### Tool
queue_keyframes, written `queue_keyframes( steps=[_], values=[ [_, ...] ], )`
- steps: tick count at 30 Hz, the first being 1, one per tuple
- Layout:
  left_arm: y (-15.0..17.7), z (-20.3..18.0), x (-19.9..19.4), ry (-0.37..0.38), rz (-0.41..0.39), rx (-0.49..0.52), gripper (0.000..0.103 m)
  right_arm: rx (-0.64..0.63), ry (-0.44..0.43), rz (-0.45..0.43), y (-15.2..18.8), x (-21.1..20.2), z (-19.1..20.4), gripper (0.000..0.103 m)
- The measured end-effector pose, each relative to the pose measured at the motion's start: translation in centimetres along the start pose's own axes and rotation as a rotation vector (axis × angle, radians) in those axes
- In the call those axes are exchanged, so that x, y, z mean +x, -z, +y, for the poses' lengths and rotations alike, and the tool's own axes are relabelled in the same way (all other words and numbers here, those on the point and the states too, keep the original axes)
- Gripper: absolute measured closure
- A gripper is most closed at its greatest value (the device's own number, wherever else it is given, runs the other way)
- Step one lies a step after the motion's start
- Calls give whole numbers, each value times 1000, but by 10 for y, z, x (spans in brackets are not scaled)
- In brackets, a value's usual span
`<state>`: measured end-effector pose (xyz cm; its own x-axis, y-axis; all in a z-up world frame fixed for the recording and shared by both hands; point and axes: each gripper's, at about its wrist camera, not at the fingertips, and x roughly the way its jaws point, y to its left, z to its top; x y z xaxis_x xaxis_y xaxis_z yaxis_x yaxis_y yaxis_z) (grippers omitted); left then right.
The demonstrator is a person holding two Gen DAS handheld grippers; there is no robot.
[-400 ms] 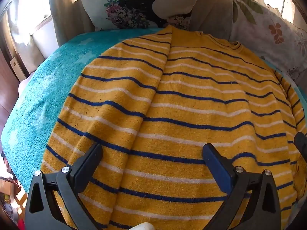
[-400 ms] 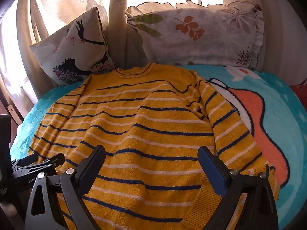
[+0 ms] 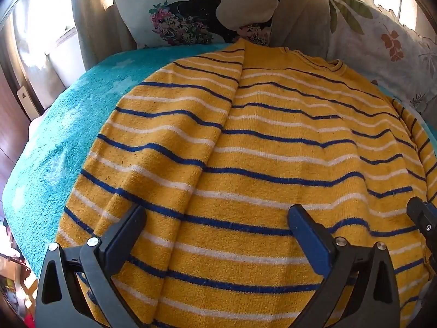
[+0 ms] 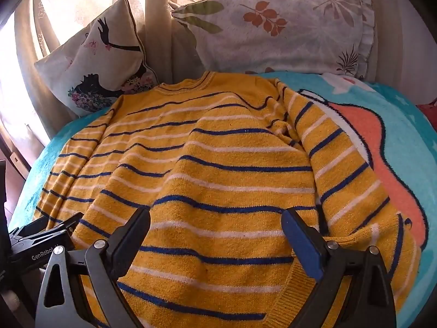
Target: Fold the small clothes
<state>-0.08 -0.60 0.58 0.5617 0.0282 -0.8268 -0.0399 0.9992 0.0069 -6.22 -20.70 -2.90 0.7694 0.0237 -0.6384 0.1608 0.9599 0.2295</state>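
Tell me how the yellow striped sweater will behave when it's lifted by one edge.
The sweater will probably droop: soft knit, already wrinkled along the sleeve. It likely drags rather than slides, since the blanket beneath looks fuzzy. Probably not slippery between either open claw.

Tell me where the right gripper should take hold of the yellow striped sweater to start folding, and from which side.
Probably the cuff end of the sleeve lying along the right side of the sweater. Its edge rests loose on the blanket, so the open right gripper can come in low from the right and pinch it, then carry it across the body.
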Motion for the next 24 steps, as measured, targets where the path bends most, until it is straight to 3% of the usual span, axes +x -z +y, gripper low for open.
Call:
queue_keyframes(
  steps=[7, 24],
  values=[
    [12, -1, 6, -21, -43, 10, 0, 40, -16, 34, 2, 7, -9, 4],
    [12, -1, 5, -32, -53, 12, 0, 32, -15, 35, 2, 8, -5, 3]
  ],
)
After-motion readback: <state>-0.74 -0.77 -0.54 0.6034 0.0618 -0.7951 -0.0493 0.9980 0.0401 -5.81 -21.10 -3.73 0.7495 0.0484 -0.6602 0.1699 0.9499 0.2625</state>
